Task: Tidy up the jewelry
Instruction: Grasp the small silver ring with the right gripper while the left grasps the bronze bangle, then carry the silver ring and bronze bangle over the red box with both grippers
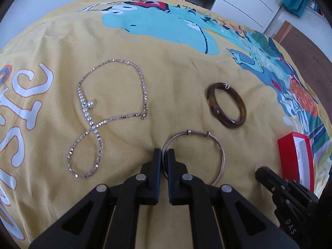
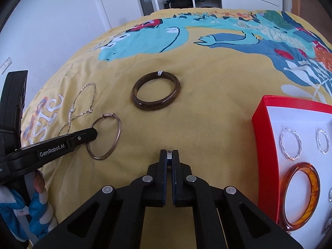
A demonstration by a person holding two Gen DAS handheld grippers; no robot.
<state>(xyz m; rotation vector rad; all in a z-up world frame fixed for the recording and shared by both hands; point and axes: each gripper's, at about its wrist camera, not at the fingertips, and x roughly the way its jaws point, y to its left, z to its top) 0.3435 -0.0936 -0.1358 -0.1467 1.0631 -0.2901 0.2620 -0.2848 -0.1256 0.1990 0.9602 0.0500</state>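
While the left gripper [image 1: 162, 152] is seen in the left wrist view clamped on the near-left rim of the thin metal bangle [image 1: 215, 143] lying on the yellow bedspread [image 1: 176, 78], the right gripper [image 2: 169, 153] is seen in the right wrist view pinched shut on a small silver piece [image 2: 169, 155], left of the red jewelry box [image 2: 263, 145], and so thin a rim could slip or snag fabric when lifted.

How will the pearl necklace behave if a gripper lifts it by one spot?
Likely floppy: the pearl necklace lies in a crossed loop on the yellow bedspread, so it should dangle and swing. The thin chain may slip from closed jaws. The crossing could tangle, perhaps at the clasp.
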